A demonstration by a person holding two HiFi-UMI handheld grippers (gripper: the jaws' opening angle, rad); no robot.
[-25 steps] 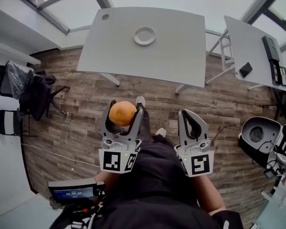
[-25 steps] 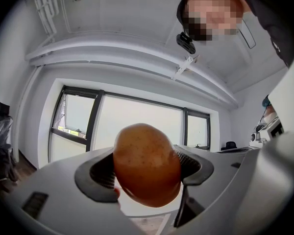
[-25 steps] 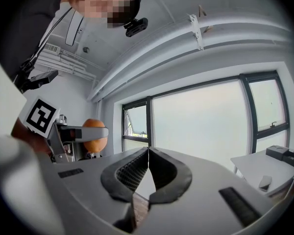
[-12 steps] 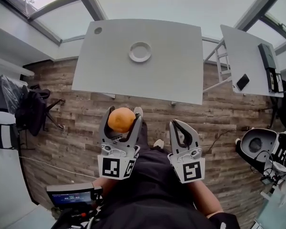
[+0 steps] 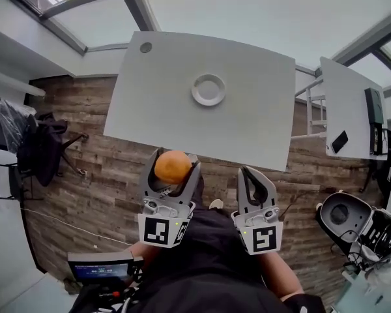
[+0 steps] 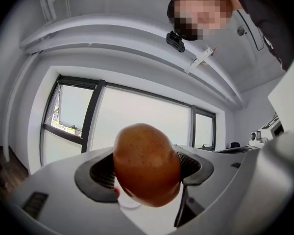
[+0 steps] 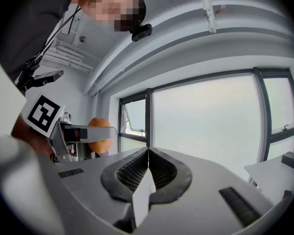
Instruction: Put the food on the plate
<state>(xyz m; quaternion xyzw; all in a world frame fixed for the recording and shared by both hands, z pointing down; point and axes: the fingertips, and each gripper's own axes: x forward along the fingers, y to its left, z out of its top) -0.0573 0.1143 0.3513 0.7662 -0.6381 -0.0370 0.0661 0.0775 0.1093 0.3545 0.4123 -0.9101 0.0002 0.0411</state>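
White desk (image 5: 247, 129) over wood floor (image 5: 91, 155), plate (image 5: 208, 90) at its middle; left tool (image 5: 175, 162) clamps the orange food (image 5: 173, 168) by the desk's near edge, apart from the plate; right tool (image 5: 249, 177) is closed, empty.

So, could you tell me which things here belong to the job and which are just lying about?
Job: round orange fruit, clamped in left gripper; round white plate; large grey table under it.
Lying about: black office chairs; black phone on side table; closed, empty right gripper.

plate (image 6: 128, 205) mostly hidden behind orange (image 6: 147, 165), left gripper view, person's torso (image 5: 208, 266) cut by btm edge
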